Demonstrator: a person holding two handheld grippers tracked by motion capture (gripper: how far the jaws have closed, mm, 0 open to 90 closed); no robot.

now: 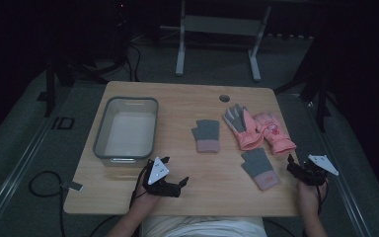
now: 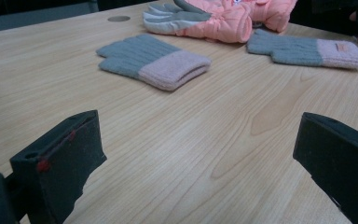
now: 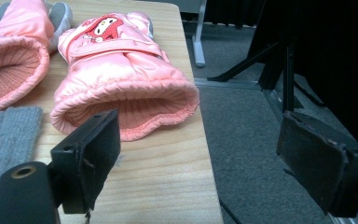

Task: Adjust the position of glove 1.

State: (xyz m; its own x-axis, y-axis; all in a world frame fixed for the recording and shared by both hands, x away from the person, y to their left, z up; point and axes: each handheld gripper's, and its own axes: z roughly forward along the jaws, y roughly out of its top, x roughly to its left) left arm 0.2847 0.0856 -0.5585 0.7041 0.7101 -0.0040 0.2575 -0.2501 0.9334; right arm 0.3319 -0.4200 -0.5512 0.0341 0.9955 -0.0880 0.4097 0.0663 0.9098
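— High view first: we count two pink gloves (image 1: 259, 129) lying side by side at the right of the table (image 1: 187, 94), two grey knit gloves (image 1: 207, 134) (each with a pink cuff), and one grey tub (image 1: 126, 128) on the left.

— And our hands? The left gripper (image 1: 170, 175) rests low at the near edge, jaws spread wide with bare wood between them. The right gripper (image 1: 296, 165) sits at the right edge, jaws apart and holding nothing, just beside the nearer pink glove's cuff.

— We see pale wood, grey carpet and a dark room around.
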